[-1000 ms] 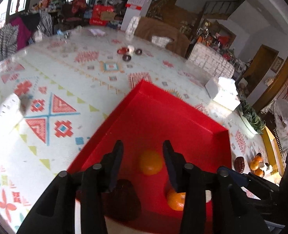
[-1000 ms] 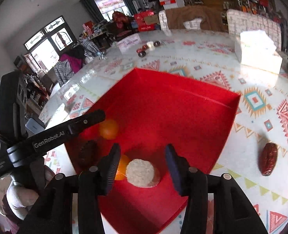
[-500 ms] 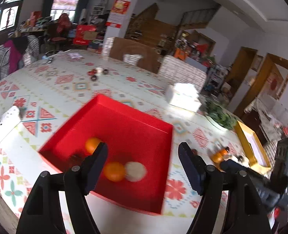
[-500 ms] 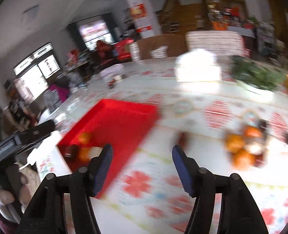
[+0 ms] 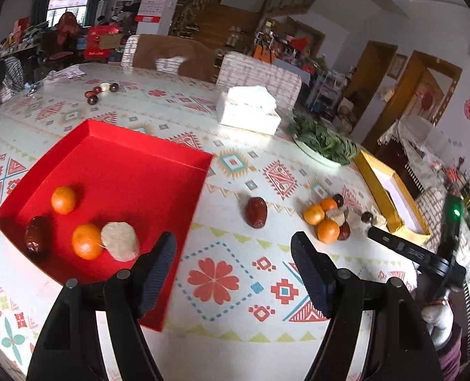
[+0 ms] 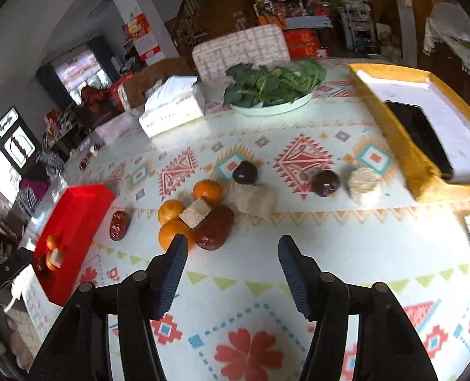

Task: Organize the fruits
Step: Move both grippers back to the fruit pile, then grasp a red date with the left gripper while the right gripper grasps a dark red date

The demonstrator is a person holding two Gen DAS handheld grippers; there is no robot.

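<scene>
The red tray (image 5: 158, 158) sits on the bench (image 5: 235, 270) with its low walls all around. One tray corner comes close under the left claw (image 5: 233, 263). Inside the tray, near one side, lie two oranges (image 5: 63, 199), a dark date (image 5: 36, 233) and a pale round cake (image 5: 120, 240). The rest of the tray floor is bare red.

Between the tray and the pile of fruit (image 6: 196, 219) there is open bench, with just one date (image 5: 256, 212) lying alone there. The pile has three oranges, a big dark red fruit (image 6: 214, 227) and pale blocks, all touching. Behind it are two dark round fruits (image 6: 245, 173) and another pale cake (image 6: 363, 180). A yellow box (image 6: 403, 133) stands at the far right, with a dark flat thing inside it. A plate of green leaves (image 6: 271, 87) and a tissue box (image 6: 171, 104) sit further back.

The left claw is apart, about half wide, and holds nothing. It hangs over the bare bench beside the tray.

The right claw (image 6: 230, 263) is closing a little, with nothing between its fingers. It hangs just in front of the pile and one finger (image 6: 171, 266) hides part of the nearest orange.

The bench edge near the person is cut off in both views. The room behind is cluttered and hard to make out.
</scene>
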